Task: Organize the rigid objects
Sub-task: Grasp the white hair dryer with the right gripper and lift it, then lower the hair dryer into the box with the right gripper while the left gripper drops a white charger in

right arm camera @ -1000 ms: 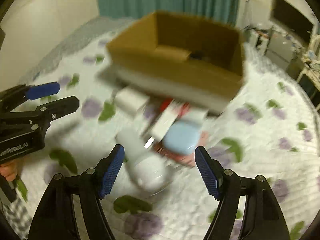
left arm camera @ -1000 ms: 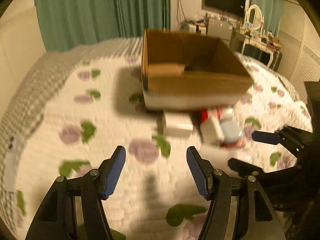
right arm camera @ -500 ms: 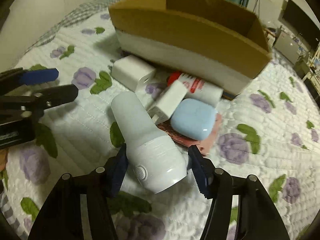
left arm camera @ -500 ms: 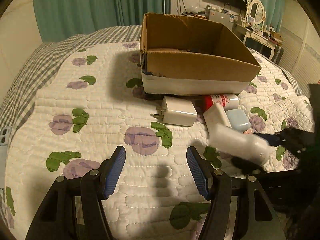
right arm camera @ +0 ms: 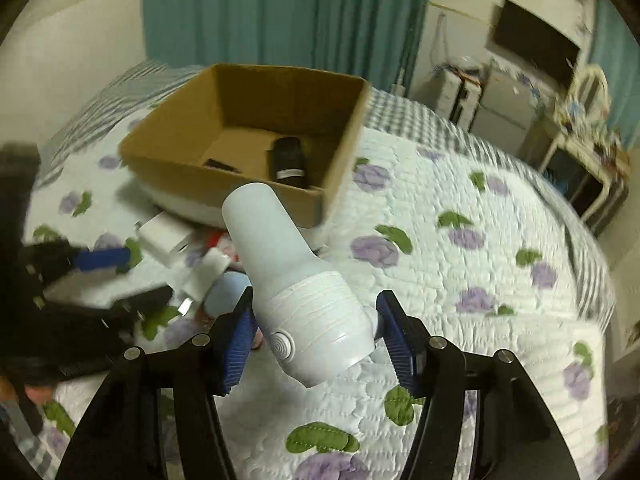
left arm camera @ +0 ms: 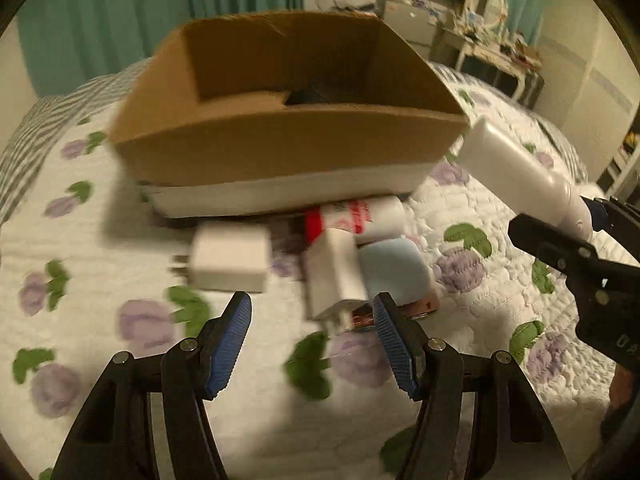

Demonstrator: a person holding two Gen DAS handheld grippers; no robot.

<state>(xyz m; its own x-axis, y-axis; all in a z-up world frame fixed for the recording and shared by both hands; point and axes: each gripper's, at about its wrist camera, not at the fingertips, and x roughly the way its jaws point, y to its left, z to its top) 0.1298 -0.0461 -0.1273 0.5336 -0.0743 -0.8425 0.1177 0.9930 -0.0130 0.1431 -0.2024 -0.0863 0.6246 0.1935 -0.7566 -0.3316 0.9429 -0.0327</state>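
My right gripper (right arm camera: 314, 330) is shut on a white handheld device (right arm camera: 296, 284) and holds it in the air, its nose pointing at the open cardboard box (right arm camera: 344, 136); it also shows in the left wrist view (left arm camera: 520, 172) beside the box's right corner. The box (left arm camera: 280, 148) holds a black cylinder (right arm camera: 289, 158) and a small dark item (right arm camera: 220, 165). My left gripper (left arm camera: 312, 344) is open and empty, low over the quilt in front of a white charger (left arm camera: 230, 262), a white adapter (left arm camera: 336, 280), a light blue case (left arm camera: 394, 272) and a red-and-white tube (left arm camera: 360, 216).
The box and loose items lie on a white quilted bed (right arm camera: 460, 240) with purple flowers. Teal curtains (right arm camera: 280, 12) hang behind. A TV (right arm camera: 532, 46) and a cluttered white dresser (right arm camera: 580, 136) stand at the far right.
My right gripper has lifted the white device off the quilt and swung it up toward the box. My left gripper has moved closer to the pile of items.
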